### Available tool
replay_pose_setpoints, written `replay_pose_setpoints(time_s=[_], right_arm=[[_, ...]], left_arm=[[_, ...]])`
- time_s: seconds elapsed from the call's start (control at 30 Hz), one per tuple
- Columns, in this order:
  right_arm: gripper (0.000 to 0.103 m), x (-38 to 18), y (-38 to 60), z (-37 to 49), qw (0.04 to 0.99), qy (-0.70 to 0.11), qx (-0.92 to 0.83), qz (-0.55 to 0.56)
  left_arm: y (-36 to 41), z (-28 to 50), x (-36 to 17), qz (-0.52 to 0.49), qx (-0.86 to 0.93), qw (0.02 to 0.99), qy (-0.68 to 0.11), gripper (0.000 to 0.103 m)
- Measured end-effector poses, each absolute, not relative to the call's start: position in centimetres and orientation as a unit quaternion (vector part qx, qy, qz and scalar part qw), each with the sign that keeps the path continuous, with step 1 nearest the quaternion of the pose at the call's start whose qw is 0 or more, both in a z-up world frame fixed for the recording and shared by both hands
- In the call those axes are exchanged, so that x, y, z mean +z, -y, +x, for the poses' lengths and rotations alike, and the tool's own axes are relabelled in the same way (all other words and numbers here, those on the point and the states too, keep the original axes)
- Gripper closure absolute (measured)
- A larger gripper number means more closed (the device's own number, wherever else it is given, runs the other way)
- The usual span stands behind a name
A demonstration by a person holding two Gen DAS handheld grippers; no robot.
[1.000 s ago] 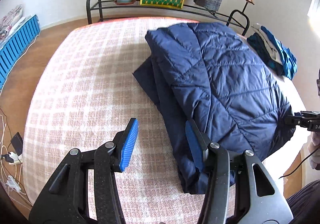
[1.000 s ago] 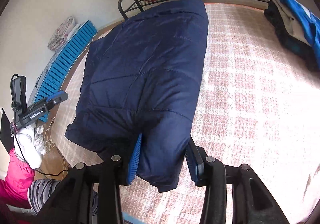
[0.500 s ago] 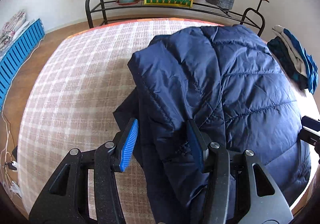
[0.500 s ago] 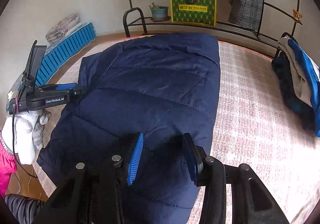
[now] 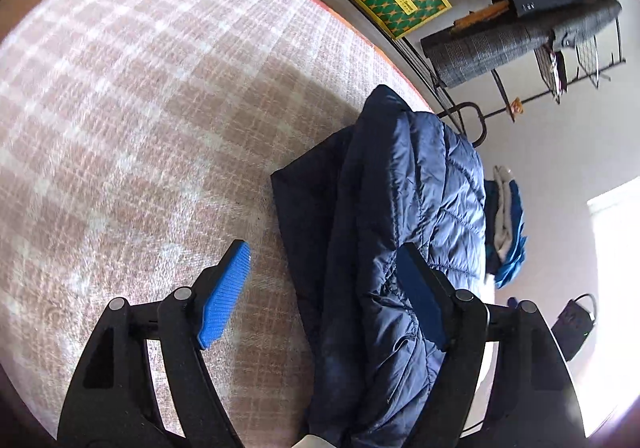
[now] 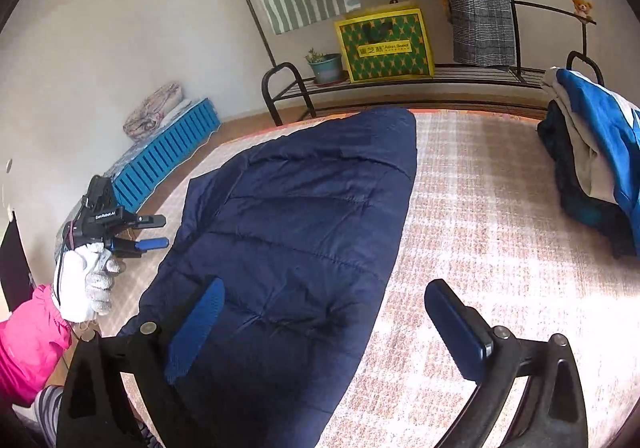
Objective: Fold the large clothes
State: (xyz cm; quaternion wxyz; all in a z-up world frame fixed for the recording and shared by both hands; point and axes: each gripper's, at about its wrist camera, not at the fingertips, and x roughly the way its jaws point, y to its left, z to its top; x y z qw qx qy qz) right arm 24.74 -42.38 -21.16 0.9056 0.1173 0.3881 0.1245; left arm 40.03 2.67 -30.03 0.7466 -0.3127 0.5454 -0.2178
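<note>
A navy quilted puffer jacket point(image 6: 296, 232) lies folded lengthwise on the pink checked bed cover point(image 6: 480, 248). In the left wrist view the jacket point(image 5: 400, 248) lies in a thick layered stack at the right. My left gripper point(image 5: 324, 268) is open, its right finger over the jacket's near edge and its left finger over the bed cover point(image 5: 140, 128). It also shows in the right wrist view point(image 6: 154, 232), beside the jacket's left edge. My right gripper point(image 6: 324, 308) is open and empty above the jacket's near end.
A pile of folded clothes point(image 6: 592, 152) sits at the bed's right edge. A black metal rack point(image 6: 400, 76) behind the bed holds a yellow-green bag point(image 6: 384, 44) and a potted plant point(image 6: 326, 66). A blue crate point(image 6: 168, 160) stands on the floor at left.
My right gripper has opened wide, let go of the jacket and drawn back; the jacket now lies flat. My left gripper has tilted and pulled away to the jacket's left edge.
</note>
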Motion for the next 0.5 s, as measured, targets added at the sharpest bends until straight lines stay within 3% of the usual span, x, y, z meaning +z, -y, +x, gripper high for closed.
replay_pose_setpoints(time_s=[0.2, 0.5], right_arm=[[0.003, -23.3, 46.0, 26.7, 0.878, -0.416, 0.122, 0.202], [0.003, -27.8, 47.3, 29.4, 0.836, -0.450, 0.157, 0.274]], left_arm=[[-4.3, 40.8, -33.5, -0.409, -0.243, 0.684, -0.554, 0.025], [-2.5, 42.0, -33.6, -0.415, -0.290, 0.670, -0.544, 0.025]])
